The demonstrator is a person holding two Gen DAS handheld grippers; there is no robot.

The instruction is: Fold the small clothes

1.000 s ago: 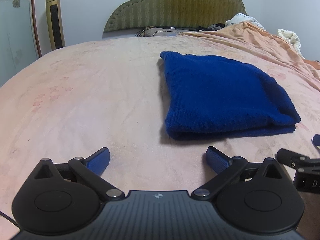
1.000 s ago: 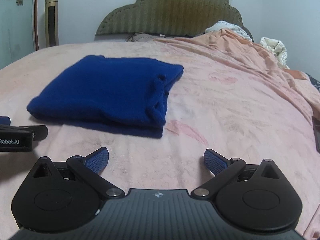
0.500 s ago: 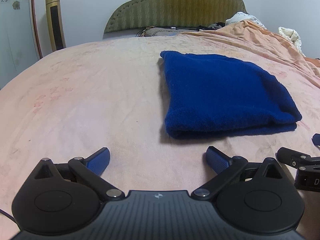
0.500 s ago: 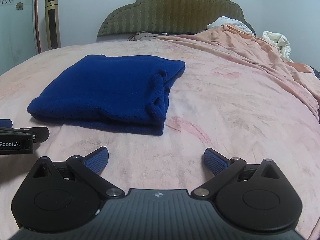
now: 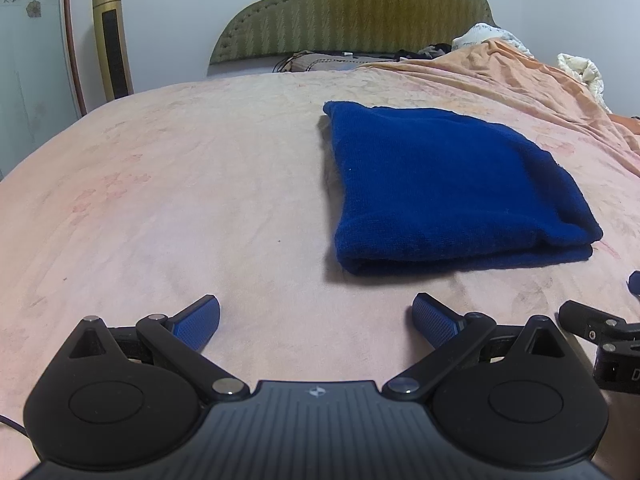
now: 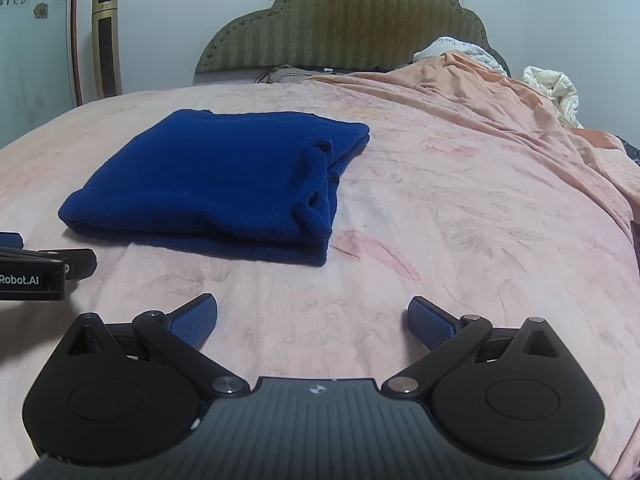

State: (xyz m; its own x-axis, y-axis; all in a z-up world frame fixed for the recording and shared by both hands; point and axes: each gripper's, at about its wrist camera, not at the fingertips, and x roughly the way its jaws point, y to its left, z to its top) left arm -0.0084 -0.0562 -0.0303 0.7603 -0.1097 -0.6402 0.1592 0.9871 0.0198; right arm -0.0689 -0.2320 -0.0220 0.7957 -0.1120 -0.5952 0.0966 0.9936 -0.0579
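Observation:
A dark blue knitted garment [image 5: 440, 184] lies folded into a neat rectangle on the pink bed sheet; it also shows in the right wrist view [image 6: 224, 184], with a sleeve opening on its right side. My left gripper [image 5: 316, 320] is open and empty, low over the sheet in front of and left of the garment. My right gripper [image 6: 312, 320] is open and empty, in front of and right of the garment. Neither gripper touches the garment.
The bed sheet [image 5: 160, 200] spreads wide on the left. An olive headboard [image 5: 352, 8] stands at the back with pillows and clutter below it. A rumpled orange cover [image 6: 520, 120] and white bedding [image 6: 552, 88] lie at the right. A gold tower fan [image 5: 112, 40] stands at the left wall.
Both grippers have drawn back a little from the folded garment and tilted slightly. The garment has not moved and both grippers stay open.

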